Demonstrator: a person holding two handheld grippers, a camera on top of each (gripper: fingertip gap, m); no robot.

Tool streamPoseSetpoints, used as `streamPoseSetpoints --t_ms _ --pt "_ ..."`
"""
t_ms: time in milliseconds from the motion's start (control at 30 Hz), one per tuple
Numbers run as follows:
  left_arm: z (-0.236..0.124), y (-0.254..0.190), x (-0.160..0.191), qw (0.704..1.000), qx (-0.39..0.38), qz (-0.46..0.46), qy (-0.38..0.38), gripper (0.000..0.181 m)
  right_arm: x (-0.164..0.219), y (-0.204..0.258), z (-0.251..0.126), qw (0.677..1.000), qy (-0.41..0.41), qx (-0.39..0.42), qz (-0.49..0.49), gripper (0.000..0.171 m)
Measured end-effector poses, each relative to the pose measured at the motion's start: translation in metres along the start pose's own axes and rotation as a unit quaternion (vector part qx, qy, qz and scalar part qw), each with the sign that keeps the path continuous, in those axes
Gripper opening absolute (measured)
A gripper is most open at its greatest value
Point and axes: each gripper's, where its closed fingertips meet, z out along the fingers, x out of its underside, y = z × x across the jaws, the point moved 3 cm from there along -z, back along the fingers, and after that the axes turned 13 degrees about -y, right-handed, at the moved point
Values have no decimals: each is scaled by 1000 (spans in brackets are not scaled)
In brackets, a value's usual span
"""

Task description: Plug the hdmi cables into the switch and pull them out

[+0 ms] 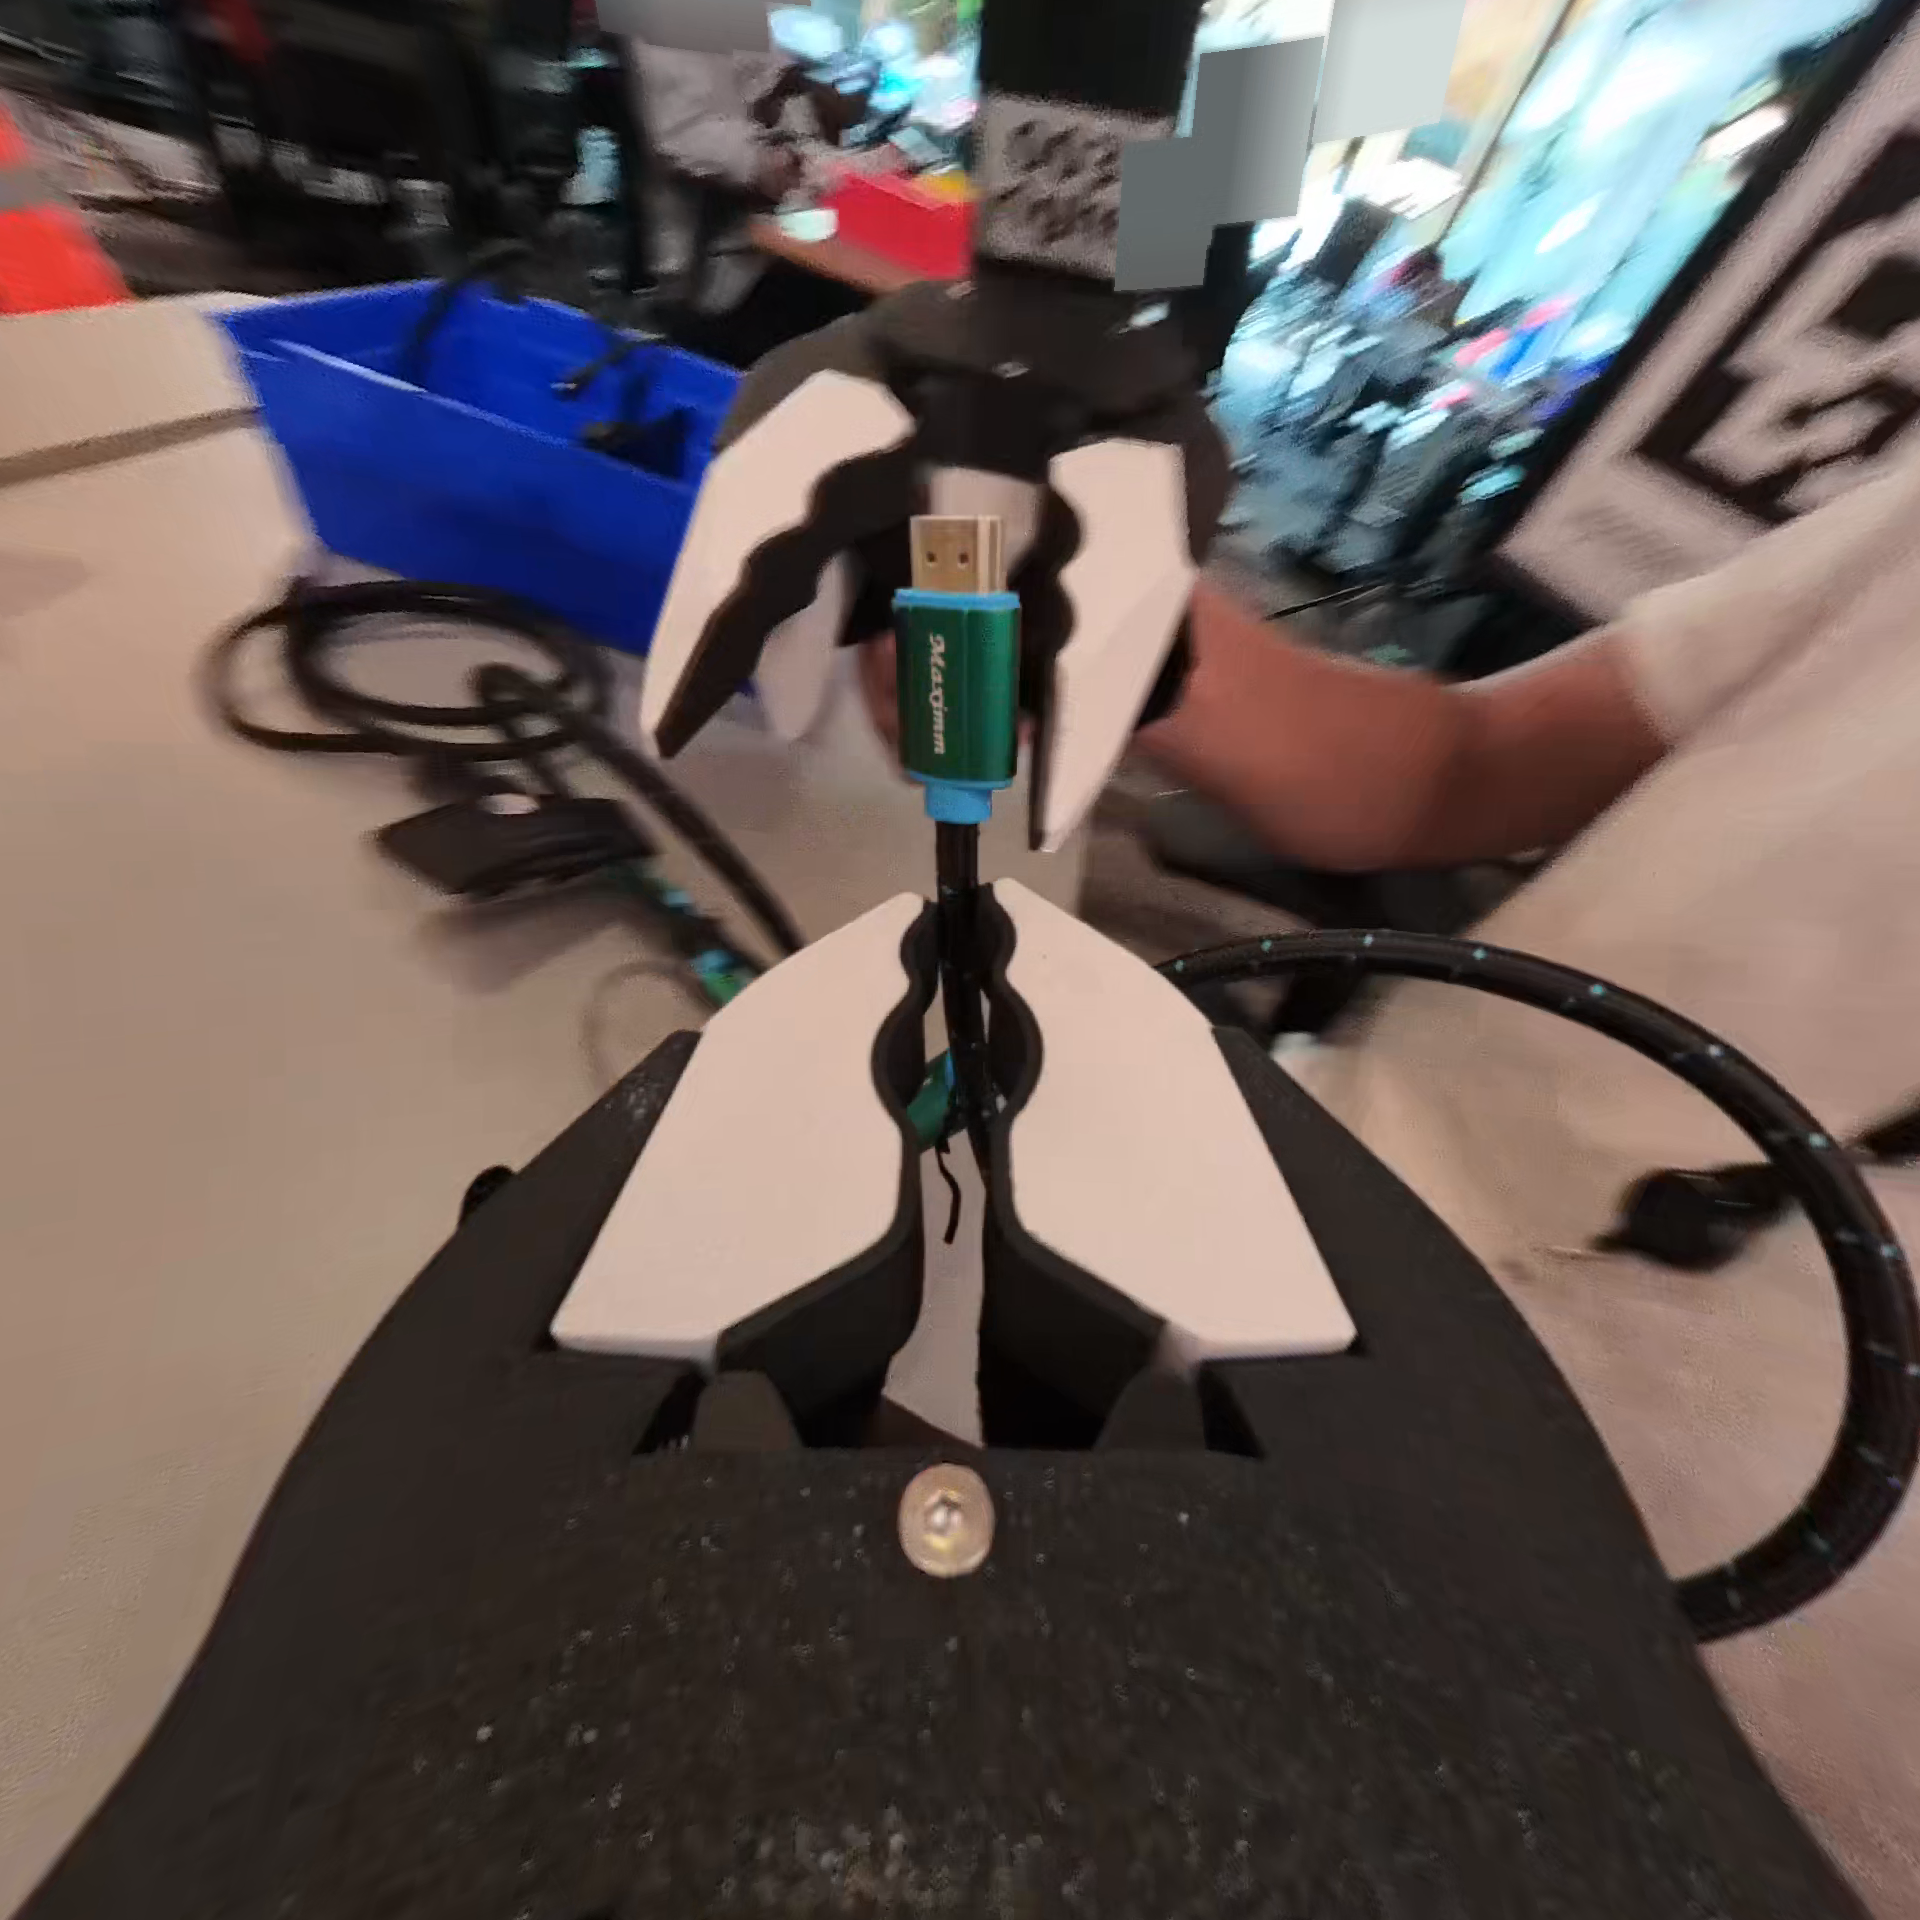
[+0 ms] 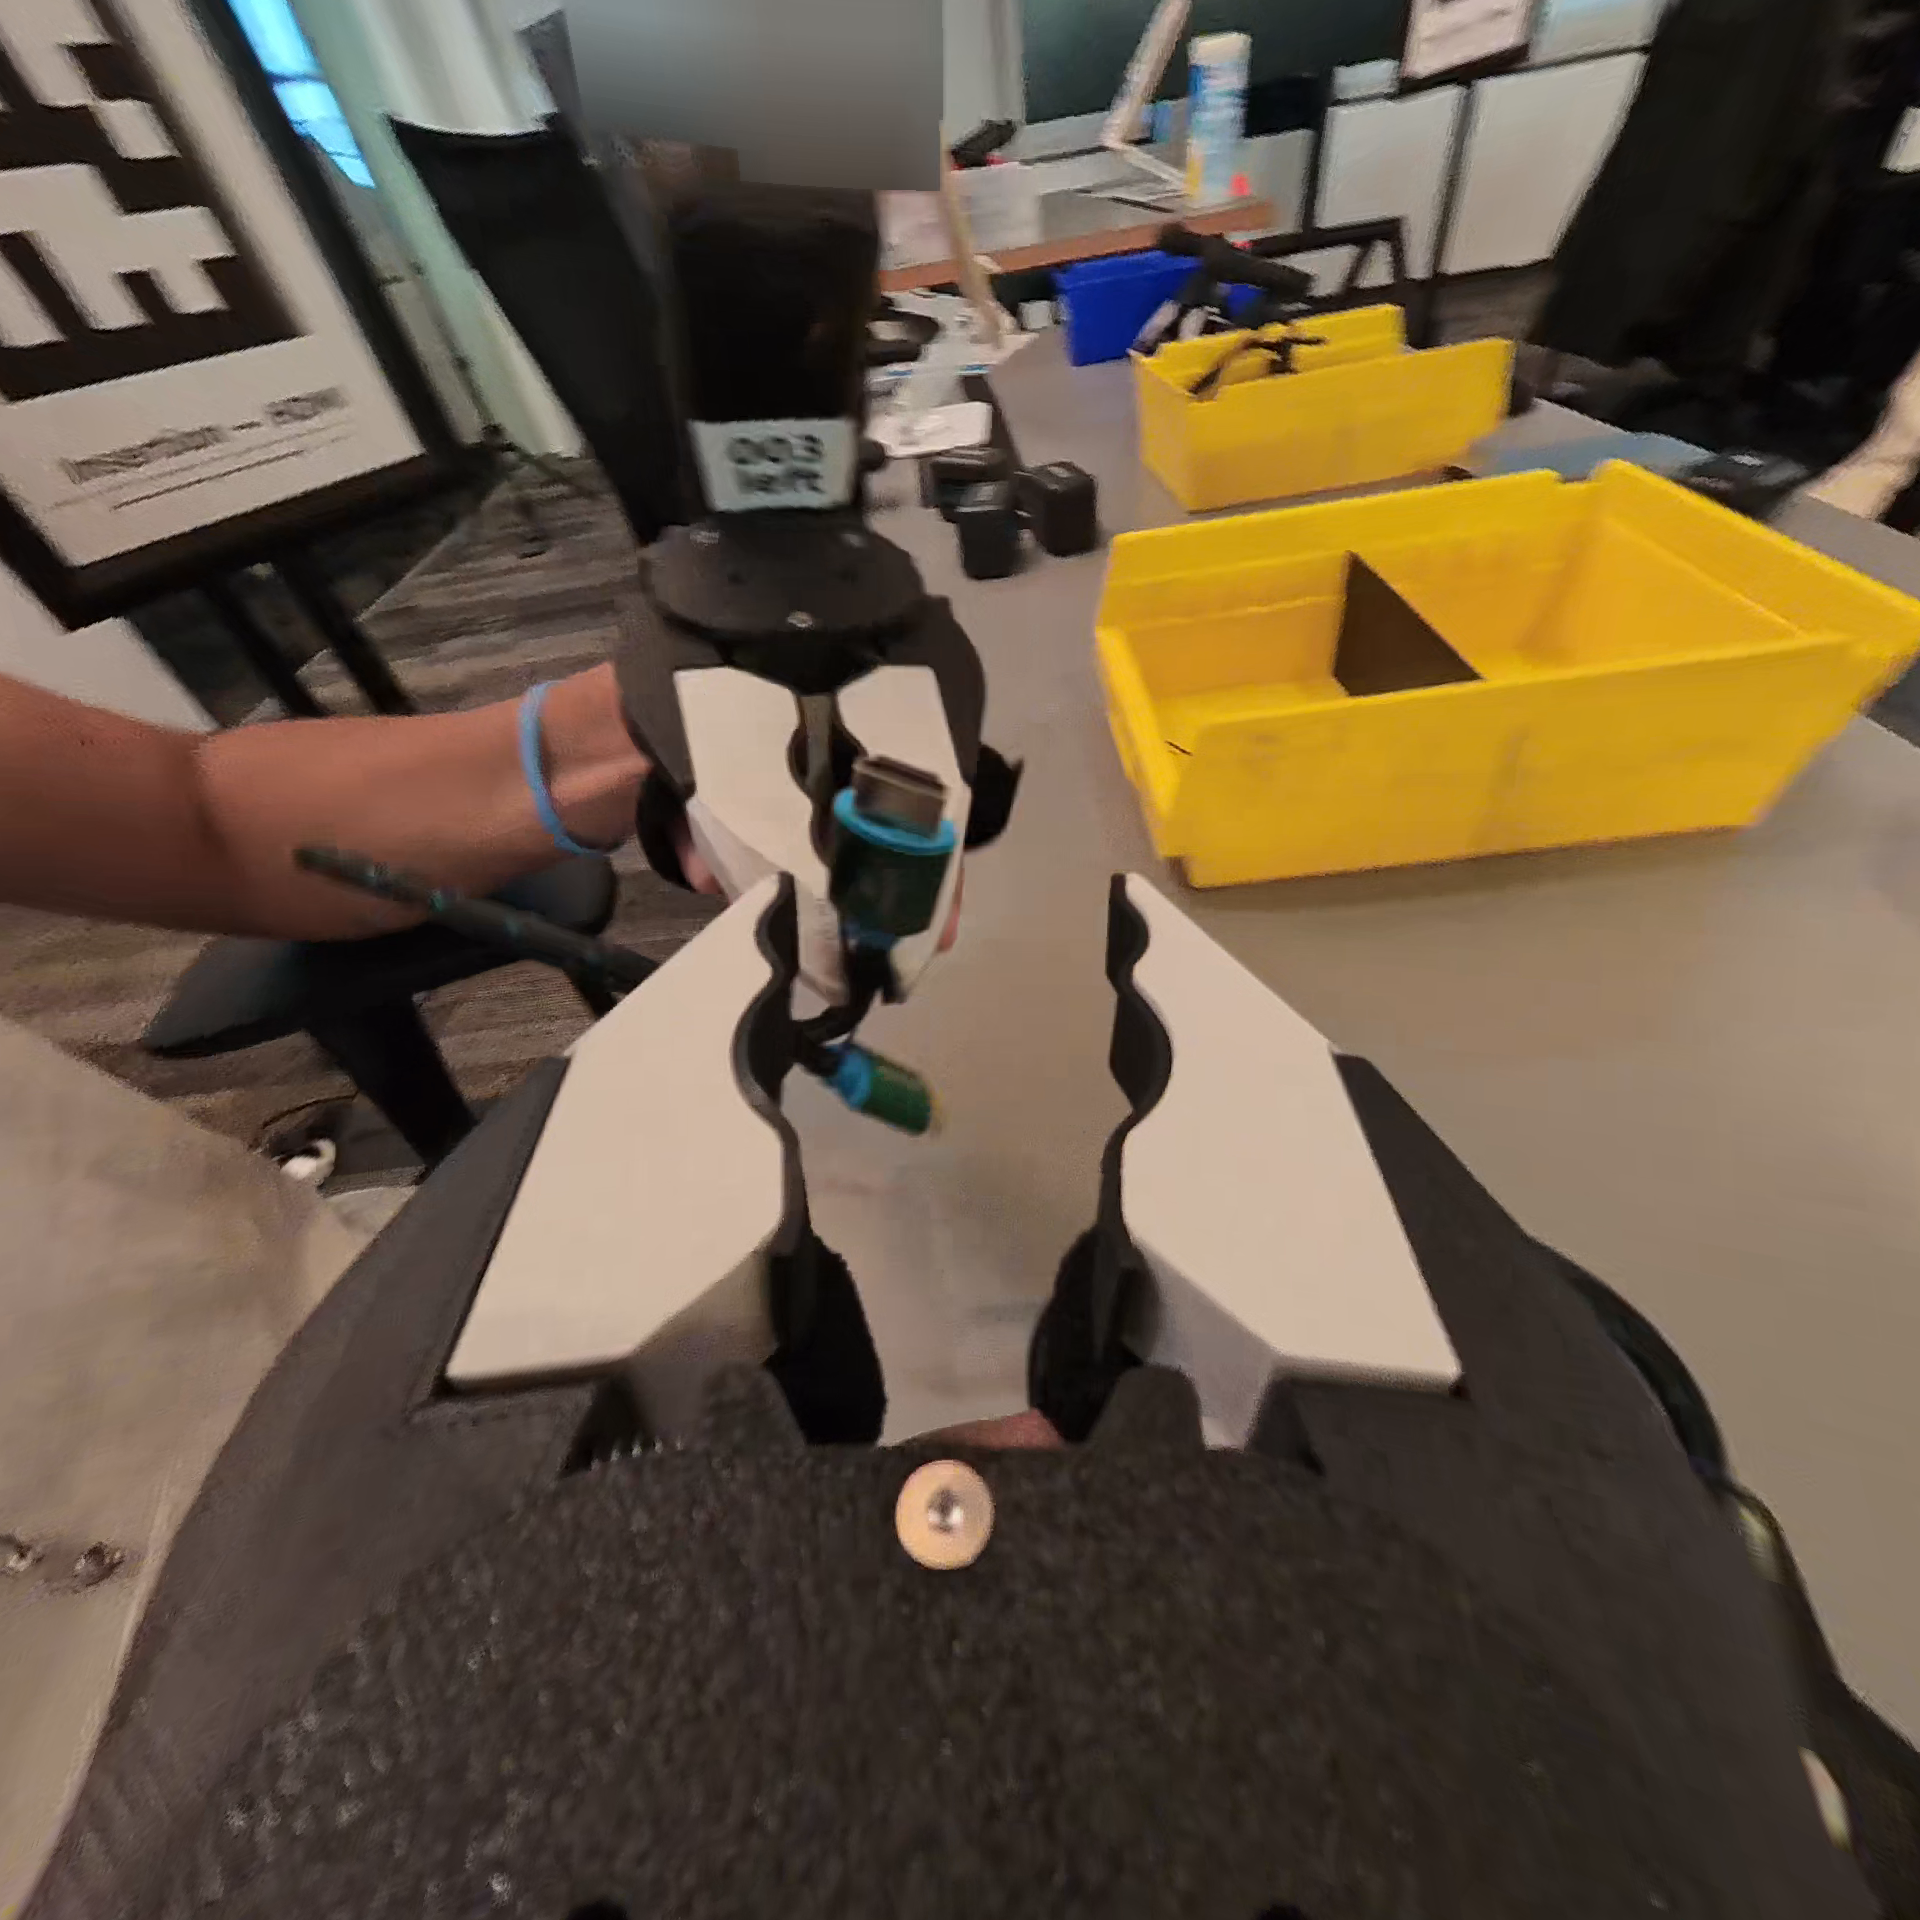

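Left wrist view: the left gripper (image 1: 961, 914) is clamped on the braided HDMI cable (image 1: 1704, 1049) just below its green plug (image 1: 958, 696), which stands upright before the spread right gripper (image 1: 862, 790); the switch (image 1: 509, 831) and blue bin (image 1: 468, 447) behind are badly blurred. In the right wrist view the right gripper (image 2: 945, 894) is apart, holding nothing, over a grey table (image 2: 1455, 1039) with yellow bins (image 2: 1475, 665); a second green plug (image 2: 883, 1086) dangles, partly hidden.

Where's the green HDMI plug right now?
The green plug is off the table, sticking up just past the left gripper, which is shut on its cable; the open right gripper faces it.
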Motion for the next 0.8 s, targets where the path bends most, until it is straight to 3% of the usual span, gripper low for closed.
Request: streamPoseSetpoints --t_ms 133,167,267,333,433,533,633,800 --pt "-2 -18 2 994 83 -67 -38 6 -8 24 2 992 -49 -109 43 38" --pt "-1 -18 5 992 91 -80 -44 6 -7 30 1 989 -48 -133 47 22" --pt "0 -13 4 987 91 -106 -79 8 -7 31 2 986 -53 -144 58 14" --pt "-8 2 -4 986 49 -103 -118 7 -11 21 1 989 -64 -121 62 13" --pt "-43 41 -9 978 -95 -66 -176 13 -24 3 -8 988 -93 -85 87 12" --pt "-87 64 -2 948 -236 0 -215 18 -41 -12 -20 980 -141 -53 129 12" --pt "-94 60 8 932 -300 82 -188 20 -68 -21 -36 931 -247 -73 260 10" --pt "-37 32 6 893 -331 273 -137 40 -72 -26 -28 829 -340 -86 436 10"
